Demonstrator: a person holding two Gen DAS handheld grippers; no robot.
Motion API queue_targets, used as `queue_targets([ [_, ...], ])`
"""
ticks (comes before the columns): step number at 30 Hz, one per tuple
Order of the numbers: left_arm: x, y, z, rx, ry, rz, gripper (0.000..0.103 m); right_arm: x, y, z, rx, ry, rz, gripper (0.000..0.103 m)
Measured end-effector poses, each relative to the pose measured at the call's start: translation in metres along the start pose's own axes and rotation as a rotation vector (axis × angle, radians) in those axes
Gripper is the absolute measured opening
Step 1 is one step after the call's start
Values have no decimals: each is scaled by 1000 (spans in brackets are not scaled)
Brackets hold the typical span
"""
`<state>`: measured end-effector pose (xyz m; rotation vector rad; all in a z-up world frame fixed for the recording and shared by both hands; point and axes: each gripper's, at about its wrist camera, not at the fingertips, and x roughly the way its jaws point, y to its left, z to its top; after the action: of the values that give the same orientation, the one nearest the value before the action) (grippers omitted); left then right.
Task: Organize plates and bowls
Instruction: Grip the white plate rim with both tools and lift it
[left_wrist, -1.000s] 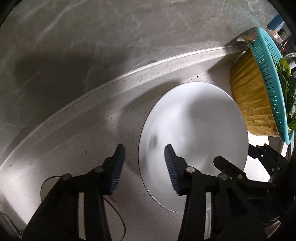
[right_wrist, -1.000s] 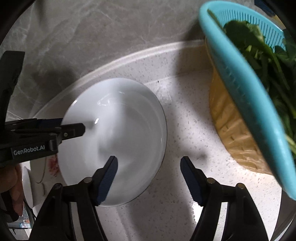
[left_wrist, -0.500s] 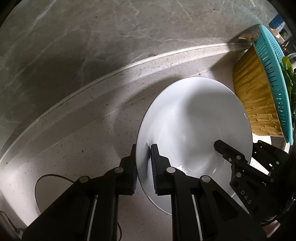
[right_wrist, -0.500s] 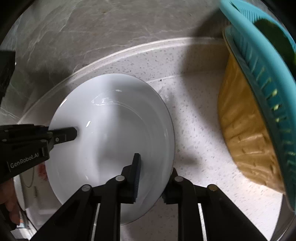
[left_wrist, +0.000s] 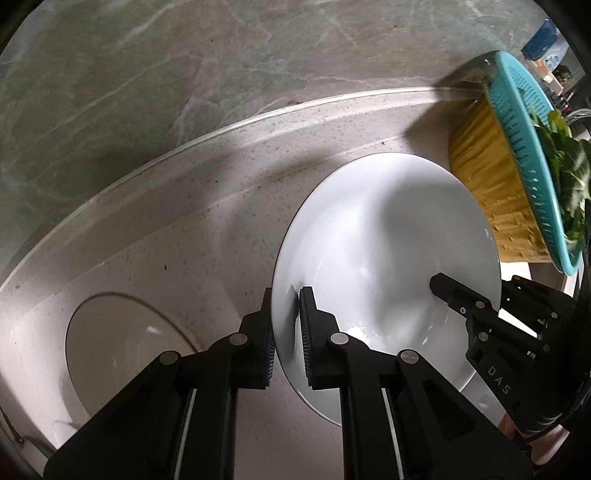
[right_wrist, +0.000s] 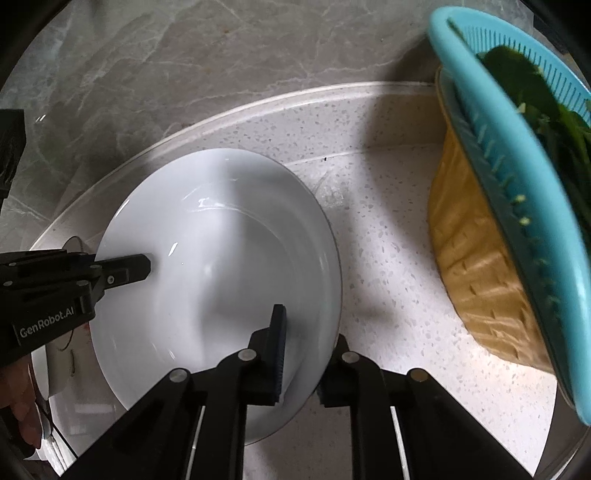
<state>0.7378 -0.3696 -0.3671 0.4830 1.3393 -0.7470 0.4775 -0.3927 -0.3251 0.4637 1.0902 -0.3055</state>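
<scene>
A large white deep plate (left_wrist: 388, 240) is held over the speckled counter, near the back wall. My left gripper (left_wrist: 285, 332) is shut on its left rim. My right gripper (right_wrist: 301, 354) is shut on its right rim; it also shows in the left wrist view (left_wrist: 454, 291). In the right wrist view the plate (right_wrist: 221, 266) fills the middle and the left gripper (right_wrist: 136, 266) comes in from the left. A second pale dish (left_wrist: 122, 343) lies on the counter at the lower left of the left wrist view, below the held plate.
A teal colander (right_wrist: 517, 221) with green leaves sits in a yellow basin (right_wrist: 476, 295) at the right, close to the plate. A grey marble wall (left_wrist: 184, 74) runs along the back. Patterned dishes (right_wrist: 62, 354) lie at lower left.
Both grippers were open a second ago and have shut on opposite rims of the white plate. The plate has since risen slightly, and more of the dish at lower left shows.
</scene>
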Motion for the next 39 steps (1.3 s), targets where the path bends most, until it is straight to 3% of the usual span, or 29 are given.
queue_targets([
  [9, -45, -7, -45, -4, -33, 5, 10, -25, 13, -1, -66, -14, 20, 15],
  [17, -87, 14, -118, -76, -57, 18, 10, -44, 43, -40, -171, -4, 87, 15],
  [24, -81, 35, -182, -173, -25, 18, 10, -35, 68, -72, -262, 51, 118, 15],
  [29, -71, 38, -209, -200, -12, 17, 10, -34, 73, -90, -291, 90, 112, 15],
  [39, -30, 22, -211, -181, -7, -8, 11, -15, 48, -96, -263, 106, 88, 15],
])
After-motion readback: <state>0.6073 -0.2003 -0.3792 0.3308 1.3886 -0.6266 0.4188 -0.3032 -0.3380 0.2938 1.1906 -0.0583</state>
